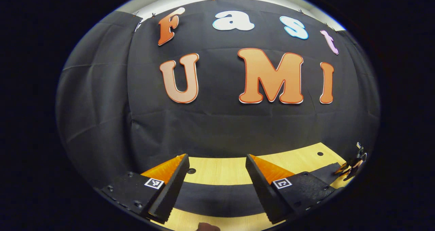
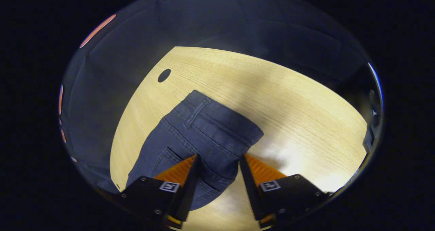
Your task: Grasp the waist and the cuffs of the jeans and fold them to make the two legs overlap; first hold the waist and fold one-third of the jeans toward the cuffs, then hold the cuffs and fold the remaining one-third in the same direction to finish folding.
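Right gripper view looked down on the wooden table (image 2: 278,98), where the dark jeans (image 2: 200,135) lay flat. The waist end, with its belt loop and band, pointed away from the camera toward the far edge of the table, near a small dark hole (image 2: 164,75) in the wood. The long axis of the jeans ran from that waist band down toward the bottom left of the view, where the cloth passed under the gripper and out of sight. A back pocket with its seams showed on the near part, just beside the left finger.

The right gripper (image 2: 217,163) hovered above the near part of the jeans, tilted downward at the table. Its two fingers were spread apart, and denim showed in the gap between them. I could not tell if the tips touched the cloth, but they did not pinch it.

Left gripper view showed the left gripper (image 1: 217,163) held almost level, facing the black cloth wall (image 1: 102,122) of the booth. Its fingers were also spread wide, with nothing between them. Beyond the fingers lay the table top (image 1: 217,171), and a dark band of cloth (image 1: 217,197) crossed it from side to side below the tips. This band was probably the jeans, though the view did not let me be certain. At the far right edge of this view, some small object (image 1: 353,163) showed, too small to tell what it was.
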Tool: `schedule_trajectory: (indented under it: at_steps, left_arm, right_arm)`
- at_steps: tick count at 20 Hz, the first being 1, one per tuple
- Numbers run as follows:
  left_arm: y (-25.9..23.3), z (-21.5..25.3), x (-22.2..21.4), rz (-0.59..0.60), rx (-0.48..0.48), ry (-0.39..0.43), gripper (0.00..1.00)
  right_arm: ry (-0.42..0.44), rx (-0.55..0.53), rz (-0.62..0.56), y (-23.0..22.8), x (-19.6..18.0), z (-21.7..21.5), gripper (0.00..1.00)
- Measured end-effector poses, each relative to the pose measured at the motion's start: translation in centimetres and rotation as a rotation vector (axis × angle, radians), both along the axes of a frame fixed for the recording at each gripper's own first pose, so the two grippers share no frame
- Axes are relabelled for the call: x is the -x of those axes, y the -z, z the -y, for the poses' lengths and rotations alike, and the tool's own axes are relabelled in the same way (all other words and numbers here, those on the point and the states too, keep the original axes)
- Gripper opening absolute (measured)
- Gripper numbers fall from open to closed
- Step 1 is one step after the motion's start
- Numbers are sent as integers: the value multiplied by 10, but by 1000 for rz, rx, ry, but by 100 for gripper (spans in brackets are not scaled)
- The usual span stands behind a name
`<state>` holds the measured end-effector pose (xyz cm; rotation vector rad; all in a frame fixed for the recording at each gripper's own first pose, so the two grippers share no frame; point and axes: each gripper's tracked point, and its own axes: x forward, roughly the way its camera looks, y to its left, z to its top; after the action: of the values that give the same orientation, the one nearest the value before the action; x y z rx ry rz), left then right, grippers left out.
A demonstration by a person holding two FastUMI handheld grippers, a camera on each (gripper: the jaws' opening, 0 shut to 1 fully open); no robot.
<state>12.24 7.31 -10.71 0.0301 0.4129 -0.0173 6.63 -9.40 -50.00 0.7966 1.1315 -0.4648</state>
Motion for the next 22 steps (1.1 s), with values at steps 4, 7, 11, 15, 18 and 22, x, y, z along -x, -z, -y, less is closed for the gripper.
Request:
schedule_trajectory:
  at_steps: [4,7,11,15,18,22]
  left_arm:
    - [10,24,2,-26,9,65,100]
    - [11,33,-1,-21,16,115,100]
    - [10,31,-2,-4,32,183,100]
    - [13,12,4,-6,70,198,100]
    - [13,-5,6,3,91,190,99]
    - [12,-27,12,8,112,172,100]
  right_arm:
    - [28,28,45,-8,-3,-2,34]
    - [4,60,119,-28,-10,-9,26]
    - [-27,186,220,-72,-11,-17,25]
    - [-95,261,308,-125,-18,-40,25]
    - [-141,287,368,-167,-20,-68,25]
    - [-226,333,429,-207,-29,-112,25]
